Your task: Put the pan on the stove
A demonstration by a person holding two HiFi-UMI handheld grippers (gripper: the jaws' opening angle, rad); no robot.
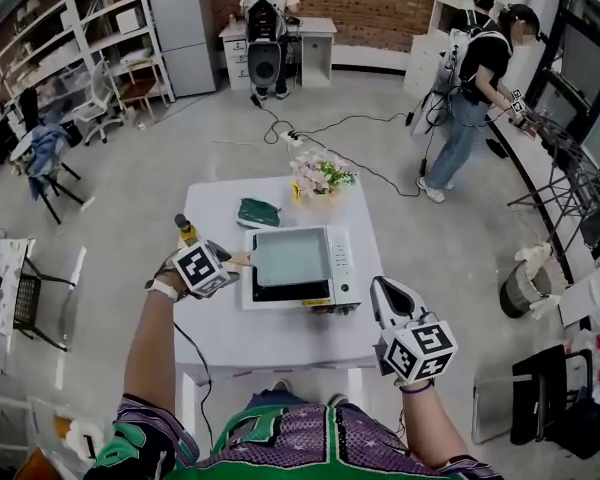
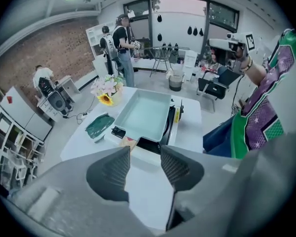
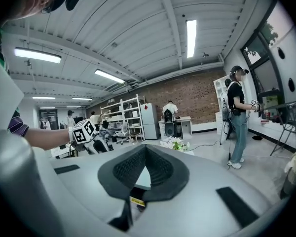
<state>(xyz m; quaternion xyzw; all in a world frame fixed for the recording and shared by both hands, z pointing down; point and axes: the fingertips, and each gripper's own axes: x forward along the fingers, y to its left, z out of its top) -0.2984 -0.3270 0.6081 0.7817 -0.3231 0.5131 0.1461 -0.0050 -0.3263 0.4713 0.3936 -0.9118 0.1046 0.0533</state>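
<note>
Pan (image 1: 290,256) sits on the stove (image 1: 344,268), its handle (image 2: 129,142) pointing at the nearer left hand-held gripper (image 1: 232,264), jaws apart and empty. Right hand-held gripper (image 1: 388,293), jaws together, hangs well apart.

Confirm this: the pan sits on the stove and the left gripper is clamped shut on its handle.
Wrong on the grip. The pan sits on the stove, but the left gripper is open: the left gripper view shows its fingers apart, the handle just beyond their tips.

Open lab space: brick wall (image 1: 380,3), shelving racks (image 1: 80,28), desks (image 1: 315,30), floor cables (image 1: 292,138).
</note>
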